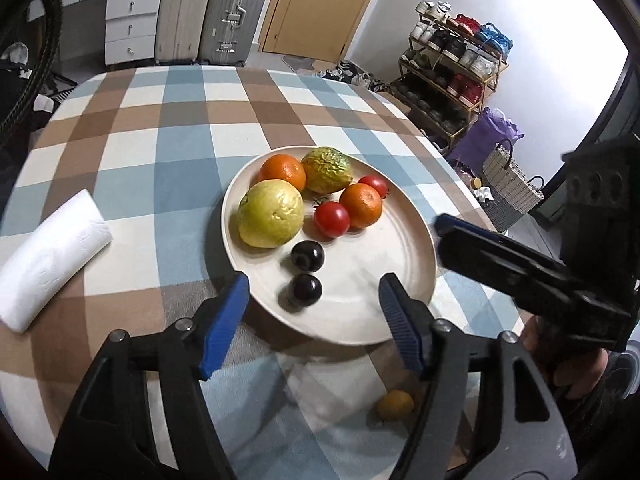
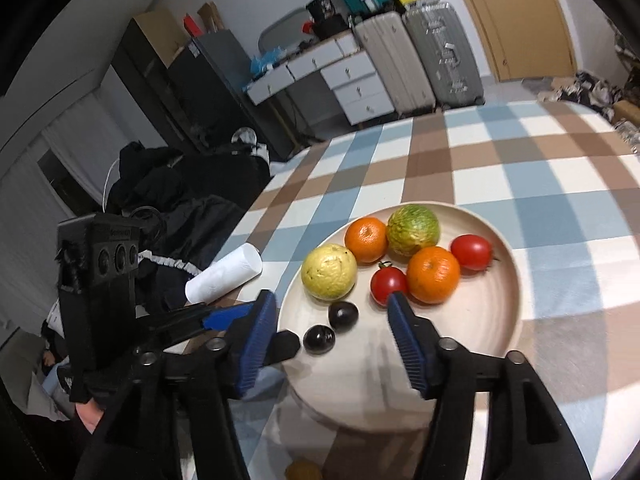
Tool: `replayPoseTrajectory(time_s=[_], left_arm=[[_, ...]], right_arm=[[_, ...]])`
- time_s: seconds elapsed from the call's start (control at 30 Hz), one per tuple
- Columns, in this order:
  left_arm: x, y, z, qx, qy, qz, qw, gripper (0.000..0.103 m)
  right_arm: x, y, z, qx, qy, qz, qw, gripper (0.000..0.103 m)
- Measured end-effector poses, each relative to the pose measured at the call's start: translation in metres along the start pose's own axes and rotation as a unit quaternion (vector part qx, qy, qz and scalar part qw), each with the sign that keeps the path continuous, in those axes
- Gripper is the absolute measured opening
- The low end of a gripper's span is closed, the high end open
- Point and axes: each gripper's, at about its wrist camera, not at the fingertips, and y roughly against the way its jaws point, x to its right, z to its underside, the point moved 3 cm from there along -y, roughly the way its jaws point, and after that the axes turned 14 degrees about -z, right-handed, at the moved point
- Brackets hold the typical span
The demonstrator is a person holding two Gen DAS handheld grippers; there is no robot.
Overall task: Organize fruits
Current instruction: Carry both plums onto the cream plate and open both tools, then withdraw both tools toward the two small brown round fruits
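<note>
Both my left tongs (image 1: 312, 316) and right tongs (image 2: 332, 332) stand apart, holding nothing, over the near side of the plate (image 1: 400, 312). The last small yellow fruit (image 1: 394, 405) lies below my left tongs; I'd lower squarely and close gently.

A small yellow fruit (image 1: 394, 405) on the cloth is blurred, half hidden behind the left gripper (image 1: 314, 320).

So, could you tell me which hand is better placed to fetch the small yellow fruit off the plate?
Left, probably. The yellow fruit lies on the cloth just beneath the left gripper, whose jaws are open and empty; it barely shows at the right camera's bottom edge.
</note>
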Motion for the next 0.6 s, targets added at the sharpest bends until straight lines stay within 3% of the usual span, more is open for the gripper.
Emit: replayPoseTrajectory(time_s=[0.1, 0.17, 0.27, 0.4, 0.5, 0.6], left_arm=[[0.002, 0.016, 0.007, 0.013, 0.002, 0.001, 0.9999, 0.069], [0.003, 0.025, 0.012, 0.022, 0.007, 0.007, 0.9997, 0.079], [0.006, 0.043, 0.021, 0.046, 0.016, 0.005, 0.9988, 0.082], [0.014, 0.056, 0.035, 0.05, 0.015, -0.02, 0.9984, 0.086], [0.022, 0.06, 0.045, 0.044, 0.001, -0.034, 0.9984, 0.102], [0.029, 0.066, 0.056, 0.053, -0.007, -0.044, 0.9976, 0.102]], right_arm=[[-0.006, 0.021, 0.007, 0.018, 0.01, 0.007, 1.0, 0.081], [-0.012, 0.034, 0.011, 0.028, 0.019, 0.004, 0.999, 0.082], [-0.019, 0.055, 0.017, 0.051, 0.02, 0.004, 0.998, 0.093], [-0.031, 0.078, 0.027, 0.078, 0.025, -0.001, 0.997, 0.101], [-0.042, 0.091, 0.036, 0.087, 0.046, 0.006, 0.995, 0.102], [-0.05, 0.101, 0.045, 0.097, 0.059, 0.02, 0.993, 0.103]])
